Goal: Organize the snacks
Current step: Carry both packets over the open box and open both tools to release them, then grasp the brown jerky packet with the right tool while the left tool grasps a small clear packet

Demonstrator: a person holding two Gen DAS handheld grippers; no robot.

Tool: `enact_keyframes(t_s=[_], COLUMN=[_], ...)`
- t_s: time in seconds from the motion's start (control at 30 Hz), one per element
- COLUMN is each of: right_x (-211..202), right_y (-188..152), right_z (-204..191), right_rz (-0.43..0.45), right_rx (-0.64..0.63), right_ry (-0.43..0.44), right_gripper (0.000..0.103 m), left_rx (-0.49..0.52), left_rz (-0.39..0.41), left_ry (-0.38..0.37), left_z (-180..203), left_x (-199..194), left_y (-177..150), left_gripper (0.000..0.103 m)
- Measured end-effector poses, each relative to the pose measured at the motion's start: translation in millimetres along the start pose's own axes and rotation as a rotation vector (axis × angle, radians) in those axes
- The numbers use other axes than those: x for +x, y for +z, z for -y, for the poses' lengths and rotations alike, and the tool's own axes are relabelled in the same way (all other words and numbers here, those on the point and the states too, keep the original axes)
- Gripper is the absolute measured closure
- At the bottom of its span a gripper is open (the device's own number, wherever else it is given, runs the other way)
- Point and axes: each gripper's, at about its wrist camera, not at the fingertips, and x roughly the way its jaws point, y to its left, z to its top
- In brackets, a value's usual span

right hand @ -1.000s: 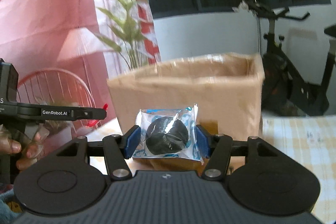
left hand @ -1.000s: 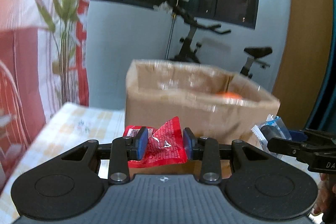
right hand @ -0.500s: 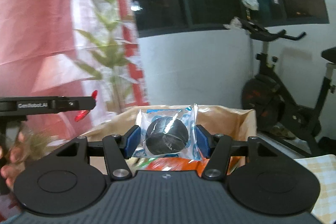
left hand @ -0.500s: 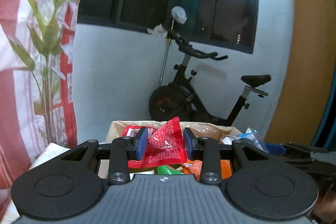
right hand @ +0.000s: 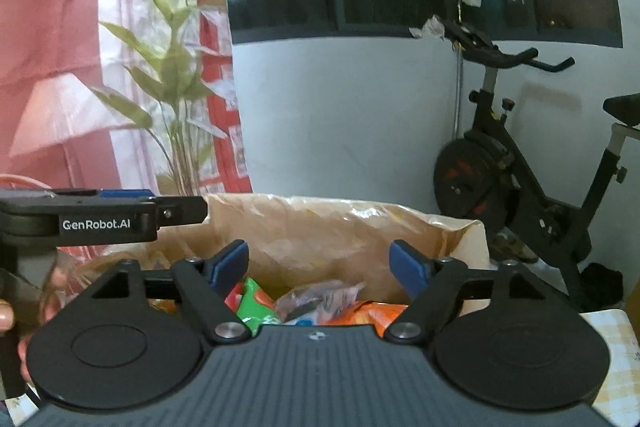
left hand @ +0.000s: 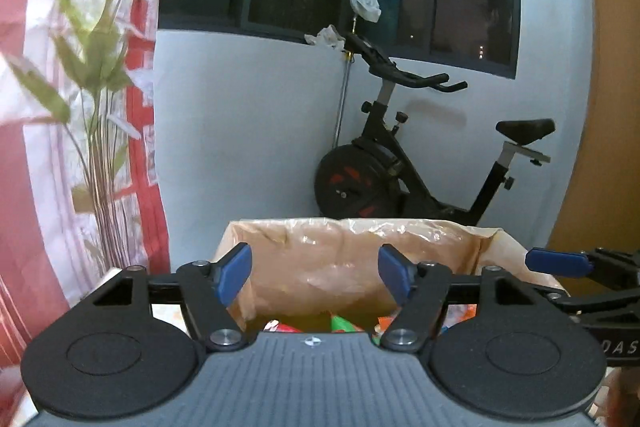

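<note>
Both the left gripper [left hand: 315, 274] and right gripper [right hand: 319, 265], just opened and empty, half-hide the box's [right hand: 320, 227] snacks [right hand: 316, 301].

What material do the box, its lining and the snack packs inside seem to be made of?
Box: probably cardboard, matte brown; its rim shows a pale cut edge.
Lining: likely thin clear plastic film, glossy, wrinkled, with bright glints.
Snack packs: apparently printed plastic or foil wrappers, shiny, crumpled, in green, orange and red.
</note>
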Motion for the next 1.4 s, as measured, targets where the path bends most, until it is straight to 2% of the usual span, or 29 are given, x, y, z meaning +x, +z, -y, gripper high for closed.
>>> enact_keyframes(t_s=[0.1,0.17,0.33,0.5,0.63,0.87,1.1,1.27,1.4], right_x=[-12,-23,-47,-67,-81,-97,-87,-70,-57], right_y=[-3,-6,-16,-31,-48,-84,-127,-157,-179], right_z=[0,-2,-14,-16,-21,-25,-15,-4,-2], right_rz=[0.011,0.028,0.045,0.029,0.005,-0.040,-0.157,-0.241,-0.305], right_rx=[-0.004,-0.012,-0.032,0.015,-0.015,-0.025,0.015,0.037,0.005], right_ry=[0.021,0.033,0.030,0.060,0.079,0.060,0.040,-0.007,-0.065], right_gripper=[0.023,0.014,0.005,0.000,0.000,0.000,0.003,0.006,0.006], left_rx=[-0.002,0.027,0.043,0.008,-0.049,-0.084,-0.033,-0.019,-0.002], left_rz=[0.015,0.018,0.011,-0.044,-0.115,-0.196,-0.222,-0.252,-0.273], left_ry=[-0.026,-0.032,-0.064,-0.103,-0.136,-0.120,-0.110,-0.084,-0.059], left_z=[-8,-10,-22,-33,-40,-40,-35,-35,-36], left_x=[-19,-31,-62,-81,-83,-70,-62,-53,-46], left_y=[-5,-9,-23,-51,-80,-118,-134,-146,-154], left_gripper=[0.031,0.031,0.031,0.031,0.032,0.032,0.032,0.032,0.032])
